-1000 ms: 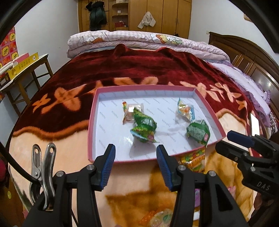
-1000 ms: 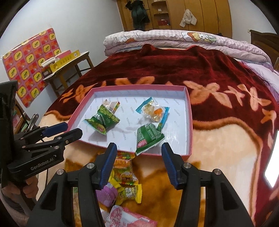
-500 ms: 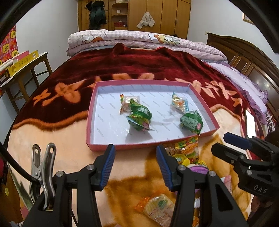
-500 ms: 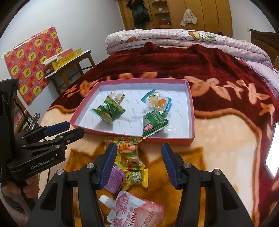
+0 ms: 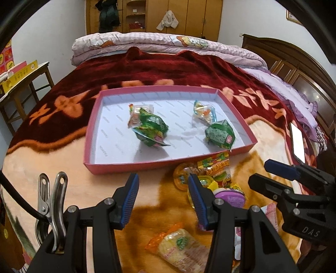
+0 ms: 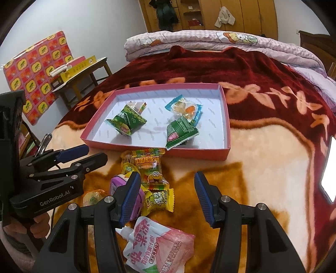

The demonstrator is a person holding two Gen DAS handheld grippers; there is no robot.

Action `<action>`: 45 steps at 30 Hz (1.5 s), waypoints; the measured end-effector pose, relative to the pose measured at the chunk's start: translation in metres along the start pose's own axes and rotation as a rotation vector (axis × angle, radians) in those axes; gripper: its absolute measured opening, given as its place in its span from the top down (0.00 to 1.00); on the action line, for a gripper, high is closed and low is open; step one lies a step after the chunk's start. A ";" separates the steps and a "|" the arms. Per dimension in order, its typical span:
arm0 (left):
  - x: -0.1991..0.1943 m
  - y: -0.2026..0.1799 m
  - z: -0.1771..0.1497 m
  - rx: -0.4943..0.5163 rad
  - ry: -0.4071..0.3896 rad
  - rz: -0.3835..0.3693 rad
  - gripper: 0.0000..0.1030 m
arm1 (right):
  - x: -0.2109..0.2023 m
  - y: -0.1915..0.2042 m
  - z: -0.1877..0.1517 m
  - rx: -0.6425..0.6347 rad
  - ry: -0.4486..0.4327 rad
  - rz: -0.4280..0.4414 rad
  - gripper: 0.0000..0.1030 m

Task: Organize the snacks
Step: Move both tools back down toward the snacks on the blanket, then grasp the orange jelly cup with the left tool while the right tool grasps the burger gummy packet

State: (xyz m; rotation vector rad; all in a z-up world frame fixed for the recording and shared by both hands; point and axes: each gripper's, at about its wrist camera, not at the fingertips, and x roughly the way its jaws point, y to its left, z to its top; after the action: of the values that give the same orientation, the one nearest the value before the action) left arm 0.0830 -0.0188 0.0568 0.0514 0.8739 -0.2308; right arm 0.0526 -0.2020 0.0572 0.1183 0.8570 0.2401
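A shallow pink tray (image 5: 117,168) (image 6: 227,117) lies on the bed and holds several wrapped snacks, among them two green packets (image 5: 152,128) (image 6: 180,132) and a clear candy bag (image 6: 185,109). Loose snacks lie on the blanket in front of it: a colourful gummy pack (image 6: 150,168) (image 5: 218,168), a purple cup (image 5: 231,196) (image 6: 119,182), a yellow-green candy (image 6: 159,199), a pink juice pouch (image 6: 159,245) and an orange-ended packet (image 5: 180,250). My left gripper (image 5: 163,199) hovers open over the blanket, just left of the pile. My right gripper (image 6: 167,197) is open above the pile, nothing between its fingers.
A red and cream flowered blanket (image 6: 262,147) covers the bed, with a folded pink quilt (image 5: 168,46) at the far end. A lit phone (image 5: 297,142) lies at the right. A wooden side table (image 6: 84,71) stands at the left, wardrobes (image 5: 189,14) behind. A hand (image 6: 40,226) holds the left gripper.
Both grippers have drawn back from the tray and sunk a little, so the loose snacks on the blanket have come into view. Their jaws have kept the same width.
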 end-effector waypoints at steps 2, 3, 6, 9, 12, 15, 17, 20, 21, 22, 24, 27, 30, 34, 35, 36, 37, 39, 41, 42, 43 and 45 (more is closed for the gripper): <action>0.004 -0.003 -0.001 0.004 0.007 -0.008 0.50 | 0.001 -0.002 -0.002 0.005 0.005 0.005 0.47; 0.006 -0.004 0.000 0.005 0.010 -0.012 0.50 | 0.002 -0.002 -0.002 0.007 0.007 0.007 0.47; 0.013 -0.008 0.001 0.002 0.021 -0.029 0.50 | 0.004 -0.004 -0.004 0.013 0.014 0.017 0.47; 0.022 -0.011 0.003 -0.004 0.034 -0.038 0.50 | 0.005 -0.005 -0.005 0.015 0.018 0.025 0.47; 0.029 -0.011 0.004 -0.013 0.041 -0.049 0.50 | 0.006 -0.007 -0.006 0.017 0.022 0.029 0.47; 0.034 -0.011 0.006 -0.026 0.044 -0.060 0.50 | 0.008 -0.010 -0.007 0.025 0.030 0.037 0.47; 0.036 -0.011 0.007 -0.032 0.042 -0.064 0.50 | 0.009 -0.012 -0.008 0.032 0.033 0.039 0.47; 0.039 -0.013 0.009 -0.036 0.043 -0.064 0.50 | 0.011 -0.016 -0.009 0.041 0.039 0.042 0.47; 0.041 -0.013 0.010 -0.040 0.047 -0.066 0.50 | 0.012 -0.016 -0.010 0.044 0.040 0.043 0.47; 0.042 -0.014 0.010 -0.043 0.049 -0.068 0.50 | 0.013 -0.017 -0.010 0.046 0.042 0.043 0.47; 0.046 -0.014 0.010 -0.050 0.053 -0.065 0.50 | 0.014 -0.019 -0.011 0.050 0.046 0.044 0.47; 0.055 -0.018 0.008 -0.035 0.075 -0.007 0.49 | 0.016 -0.020 -0.012 0.054 0.046 0.048 0.47; 0.054 -0.024 0.006 -0.010 0.063 0.026 0.49 | 0.016 -0.022 -0.013 0.058 0.044 0.053 0.47; 0.054 -0.024 0.004 -0.015 0.061 0.031 0.49 | 0.016 -0.024 -0.013 0.066 0.041 0.057 0.47; 0.054 -0.024 0.004 -0.017 0.061 0.034 0.49 | 0.016 -0.025 -0.013 0.067 0.041 0.057 0.47; 0.054 -0.024 0.004 -0.017 0.061 0.035 0.49 | 0.016 -0.025 -0.013 0.069 0.040 0.058 0.47; 0.054 -0.025 0.003 -0.017 0.060 0.038 0.50 | 0.016 -0.025 -0.014 0.070 0.040 0.059 0.47; 0.055 -0.026 0.004 -0.010 0.057 0.037 0.55 | 0.016 -0.025 -0.014 0.069 0.040 0.058 0.47; 0.054 -0.028 0.004 -0.002 0.054 0.031 0.63 | 0.016 -0.025 -0.014 0.070 0.039 0.059 0.47; 0.053 -0.029 0.003 0.001 0.053 0.024 0.69 | 0.016 -0.026 -0.014 0.072 0.039 0.059 0.47; 0.053 -0.029 0.003 0.004 0.054 0.018 0.72 | 0.015 -0.026 -0.014 0.074 0.039 0.060 0.47; 0.051 -0.031 0.002 0.010 0.054 0.015 0.75 | 0.015 -0.026 -0.014 0.076 0.039 0.061 0.47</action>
State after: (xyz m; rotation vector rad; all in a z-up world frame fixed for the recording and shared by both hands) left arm 0.1098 -0.0582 0.0205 0.0735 0.9259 -0.2202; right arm 0.0557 -0.2234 0.0316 0.2111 0.9029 0.2674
